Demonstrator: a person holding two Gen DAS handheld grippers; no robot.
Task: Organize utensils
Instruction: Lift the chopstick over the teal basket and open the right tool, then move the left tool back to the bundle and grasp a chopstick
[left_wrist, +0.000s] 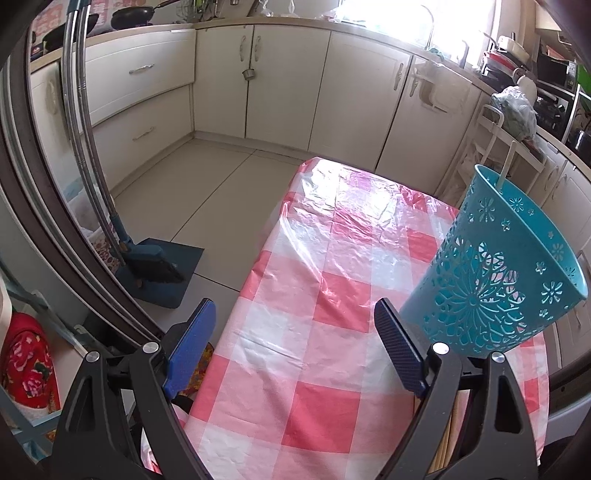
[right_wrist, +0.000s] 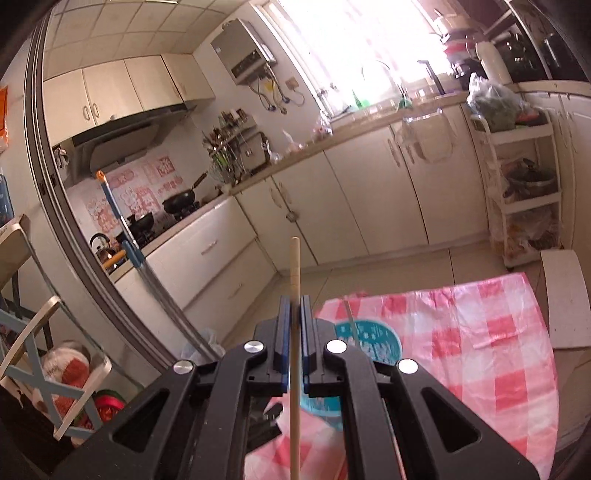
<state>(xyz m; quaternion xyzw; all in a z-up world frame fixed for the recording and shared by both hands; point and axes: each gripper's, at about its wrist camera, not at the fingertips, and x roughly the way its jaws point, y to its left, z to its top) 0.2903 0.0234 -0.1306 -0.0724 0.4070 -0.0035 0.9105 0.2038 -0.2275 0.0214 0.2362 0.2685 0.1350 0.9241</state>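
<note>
The checked bench (left_wrist: 314, 332) lies bare across its middle and far end, open for passage; at its right edge the teal perforated utensil holder (left_wrist: 491, 273) stands as the one obstacle, a thin stick (left_wrist: 505, 166) rising from its mouth; left of the bench, a broom and dustpan (left_wrist: 155, 266) occupy the floor (left_wrist: 207, 192).

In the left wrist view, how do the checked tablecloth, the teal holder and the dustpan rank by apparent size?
1. checked tablecloth
2. teal holder, although nearness enlarges it
3. dustpan
</note>
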